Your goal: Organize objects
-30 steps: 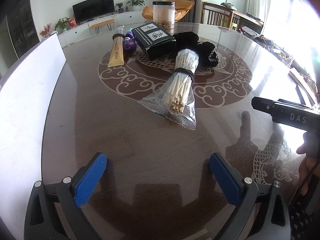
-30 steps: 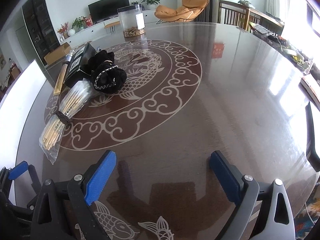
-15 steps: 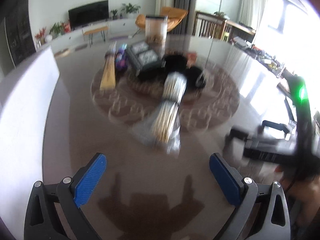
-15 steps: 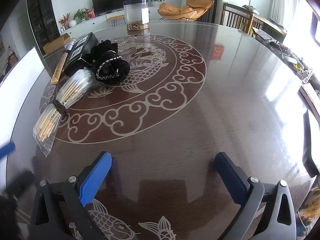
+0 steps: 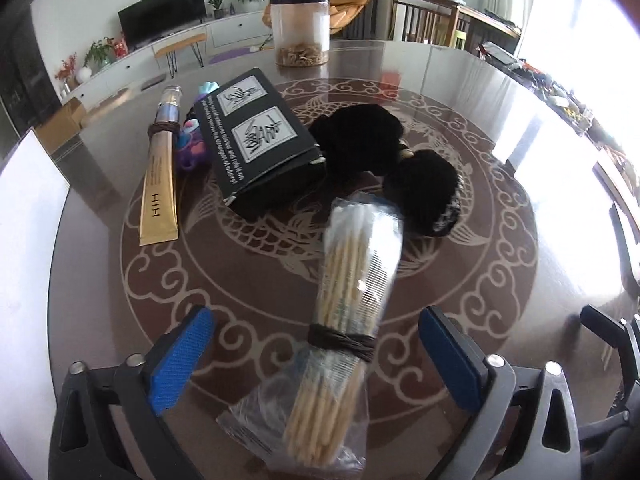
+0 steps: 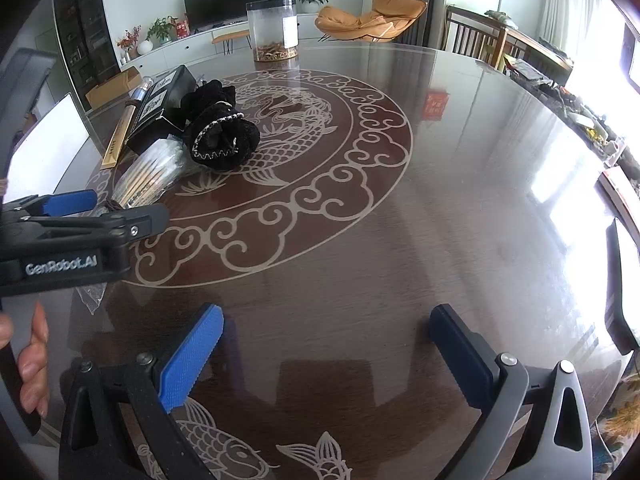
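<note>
A clear bag of wooden sticks (image 5: 344,320), tied with a dark band, lies on the round brown table (image 5: 100,280). My left gripper (image 5: 320,364) is open, its blue pads either side of the bag's near half, not closed on it. Behind lie a black box (image 5: 260,140), two black scrunchies (image 5: 424,192), a gold tube (image 5: 160,176) and a purple toy (image 5: 194,148). My right gripper (image 6: 324,356) is open and empty over bare table; the left gripper (image 6: 68,232) shows at its left, by the sticks (image 6: 148,176).
A clear jar (image 5: 300,28) with a black lid stands at the table's far side. A white board (image 5: 24,240) lies along the left edge. A red reflection (image 6: 436,104) shows on the glossy top. Chairs and a TV unit stand beyond.
My left gripper has moved forward to the stick bag, which now lies between its open fingers. It has come into the right wrist view at the left. The right gripper has barely moved.
</note>
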Tool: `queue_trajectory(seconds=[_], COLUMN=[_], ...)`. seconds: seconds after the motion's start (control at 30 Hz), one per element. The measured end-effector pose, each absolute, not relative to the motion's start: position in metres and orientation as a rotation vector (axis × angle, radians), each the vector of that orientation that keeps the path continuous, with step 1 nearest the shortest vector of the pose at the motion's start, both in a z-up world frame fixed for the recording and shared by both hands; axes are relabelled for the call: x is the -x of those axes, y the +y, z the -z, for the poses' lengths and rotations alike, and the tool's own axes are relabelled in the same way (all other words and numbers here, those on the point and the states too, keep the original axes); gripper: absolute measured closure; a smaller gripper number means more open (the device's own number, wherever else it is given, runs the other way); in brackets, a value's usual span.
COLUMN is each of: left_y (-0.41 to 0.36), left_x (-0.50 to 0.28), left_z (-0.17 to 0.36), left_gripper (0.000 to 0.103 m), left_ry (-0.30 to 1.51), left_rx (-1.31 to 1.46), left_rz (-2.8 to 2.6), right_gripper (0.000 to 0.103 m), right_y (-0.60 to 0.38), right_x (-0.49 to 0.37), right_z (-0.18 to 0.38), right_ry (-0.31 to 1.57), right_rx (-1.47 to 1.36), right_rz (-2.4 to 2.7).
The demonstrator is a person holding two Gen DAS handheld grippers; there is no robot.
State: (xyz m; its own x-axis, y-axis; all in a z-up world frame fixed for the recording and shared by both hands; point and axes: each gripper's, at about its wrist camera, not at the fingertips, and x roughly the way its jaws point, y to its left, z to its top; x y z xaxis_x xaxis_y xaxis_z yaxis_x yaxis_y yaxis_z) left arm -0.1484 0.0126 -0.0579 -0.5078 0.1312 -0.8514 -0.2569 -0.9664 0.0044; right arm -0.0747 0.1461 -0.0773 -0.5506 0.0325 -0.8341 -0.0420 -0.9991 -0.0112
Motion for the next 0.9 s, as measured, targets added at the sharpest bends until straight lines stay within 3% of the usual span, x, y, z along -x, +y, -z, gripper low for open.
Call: queue_trajectory(seconds=[0.03, 0.1, 0.17, 0.3, 0.47, 0.53, 0.6, 0.7, 0.83, 0.9], left_y=[0.01, 0.002, -0.008, -0.034, -0.048, -0.051, -0.056, -0.065, -0.063, -0.062], left_x=[0.148, 0.145, 0.141, 0.122, 0.098, 0.094, 0.095, 0.1, 0.104, 0.105], left_z=[0.059, 0.057, 0.055, 0.056, 0.06, 0.062, 0.064, 0.067, 0.069, 0.069], left_gripper=[0.027, 0.057, 0.071, 0.072, 0.071, 0.06, 0.03, 0.017, 0.0, 0.0], left_ry=[0.186, 0.148, 0.098, 0.008, 0.042, 0.077, 0.087, 0.007, 0.034, 0.03], left_rx=[1.42, 1.396, 1.394, 1.413, 1.414, 1.402, 1.407, 1.429, 1.46, 1.463], left_rz=[-2.555, -2.595, -2.623, -2.702, -2.738, -2.754, -2.782, -2.786, -2.757, -2.745], right_gripper=[0.0, 0.0, 0.0, 0.0, 0.0, 0.0, 0.0, 0.0, 0.0, 0.0], right_y=[0.146, 0.146, 0.146, 0.146, 0.146, 0.146, 0.146, 0.146, 0.146, 0.146], right_x=[0.075, 0.075, 0.075, 0.075, 0.075, 0.075, 0.075, 0.075, 0.075, 0.075], right_z=[0.077, 0.077, 0.077, 0.078, 0.078, 0.078, 0.078, 0.078, 0.078, 0.078], right_ry=[0.015, 0.015, 0.015, 0.015, 0.015, 0.015, 0.014, 0.014, 0.015, 0.014], right_rx=[1.468, 1.468, 1.469, 1.469, 1.468, 1.468, 1.468, 1.468, 1.468, 1.468], right_rz=[-2.73, -2.73, -2.73, -2.73, -2.73, -2.73, -2.73, -2.73, -2.73, -2.73])
